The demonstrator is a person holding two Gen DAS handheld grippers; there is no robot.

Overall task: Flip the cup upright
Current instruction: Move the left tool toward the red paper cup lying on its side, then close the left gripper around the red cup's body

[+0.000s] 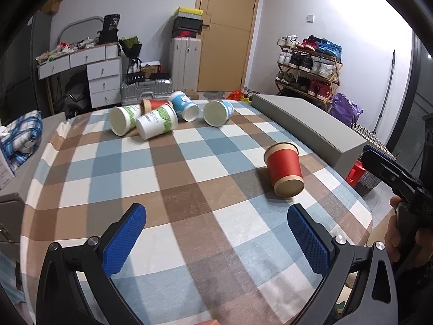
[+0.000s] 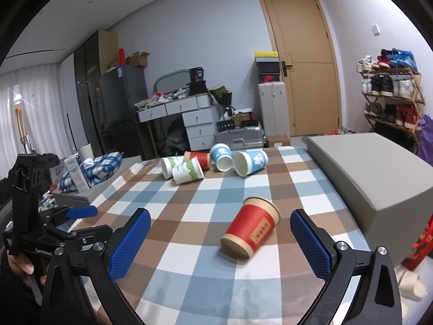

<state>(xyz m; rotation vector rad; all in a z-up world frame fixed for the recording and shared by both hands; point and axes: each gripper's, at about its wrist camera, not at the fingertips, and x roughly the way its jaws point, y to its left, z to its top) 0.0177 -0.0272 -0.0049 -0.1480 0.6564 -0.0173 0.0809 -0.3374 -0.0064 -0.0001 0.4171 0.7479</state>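
Note:
A red paper cup (image 1: 284,170) lies on its side on the checkered tablecloth (image 1: 189,189), its base toward me. It also shows in the right wrist view (image 2: 251,227), just ahead of my right gripper (image 2: 220,239), which is open and empty. My left gripper (image 1: 216,233) is open and empty, above the near part of the table, with the red cup ahead and to its right. Several more cups lie on their sides at the far end: two green-patterned (image 1: 157,122), two blue (image 1: 218,113) and a red one (image 1: 155,104).
A long grey box (image 1: 311,124) lies along the table's right edge, close to the red cup. It also shows in the right wrist view (image 2: 373,178). A grey box with a plaid cloth (image 2: 92,170) sits left of the table. Furniture, suitcases and a shoe rack stand beyond.

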